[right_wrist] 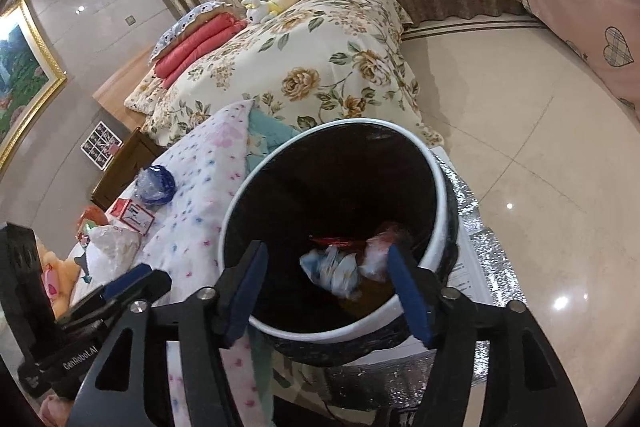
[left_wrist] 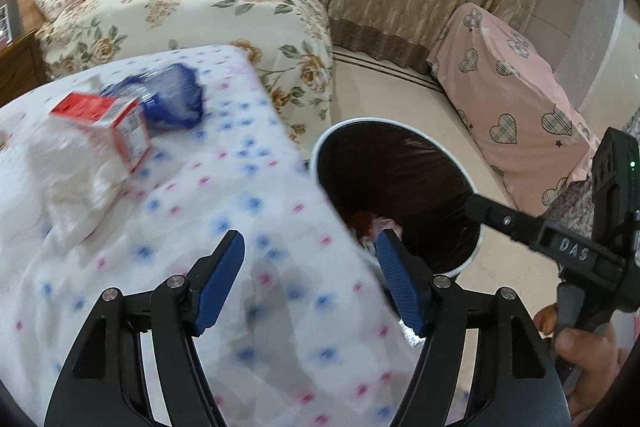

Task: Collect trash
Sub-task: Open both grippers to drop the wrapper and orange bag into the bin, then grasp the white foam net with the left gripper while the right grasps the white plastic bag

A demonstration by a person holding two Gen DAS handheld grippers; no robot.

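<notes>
Right wrist view: the right gripper [right_wrist: 328, 291] is held over the mouth of the trash bin [right_wrist: 438, 183], lower centre of frame, fingers spread wide w/ nothing between them. Crumpled wrappers [right_wrist: 334, 269] are seen at the bin's bottom.

Left wrist view: the left gripper [left_wrist: 310, 281] is likewise spread and empty, above the dotted cloth [left_wrist: 248, 195] at lower centre. Remaining trash is seen upper left of that frame: a red-and-white carton [left_wrist: 108, 125], a crushed blue plastic bottle [left_wrist: 168, 95] touching it, and a white crumpled bag [left_wrist: 68, 179] just beside the carton.

Judged next step: one more item to be fetched by the left gripper. The carton should prob. be taken across its narrow faces, squarely, so it is not squashed out of the pads; the bottle is slick and dented, so a grip at a crease is advised.

Hard to tell: left view is motion-blurred, so carton print is unreadable. The bin's near rim is cut off by the cloth edge there. The orange item at far left of the right wrist view cannot be identified.
</notes>
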